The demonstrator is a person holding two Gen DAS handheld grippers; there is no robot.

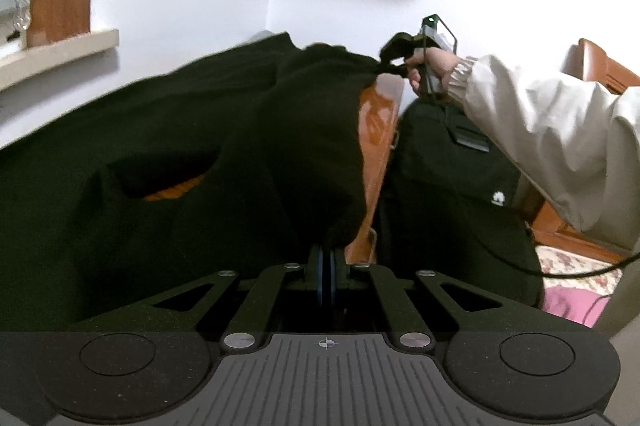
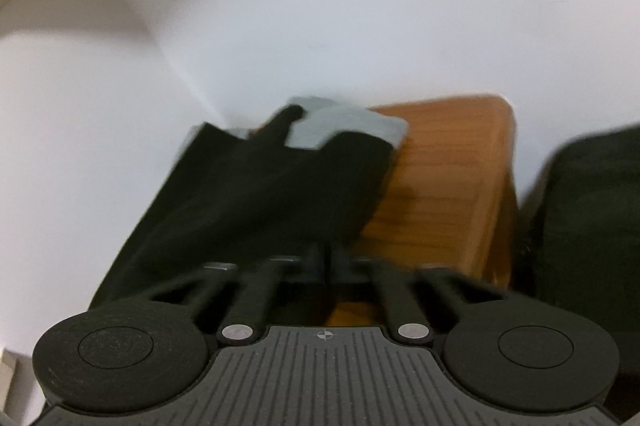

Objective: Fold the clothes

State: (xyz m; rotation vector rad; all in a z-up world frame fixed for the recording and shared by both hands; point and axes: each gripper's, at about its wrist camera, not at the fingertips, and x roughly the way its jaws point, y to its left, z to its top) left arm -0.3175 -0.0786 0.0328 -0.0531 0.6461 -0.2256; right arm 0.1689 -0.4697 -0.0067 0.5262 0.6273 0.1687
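A black garment (image 1: 192, 130) lies spread over a wooden table (image 1: 376, 130). My left gripper (image 1: 326, 248) is shut on its near edge, where the cloth bunches between the blue pads. At the far side my right gripper (image 1: 383, 62) pinches another corner of the garment, held by a hand in a pale sleeve (image 1: 552, 130). In the right wrist view the right gripper (image 2: 326, 246) is shut, with the black garment (image 2: 260, 194) gathered at its tips. The picture there is blurred.
A folded grey cloth (image 2: 356, 124) lies at the table's (image 2: 448, 178) far end against the white wall. A black backpack (image 1: 460, 186) stands beside the table's right edge. A window sill (image 1: 60, 54) is at the left. A cable (image 1: 580, 272) hangs over a floral floor covering.
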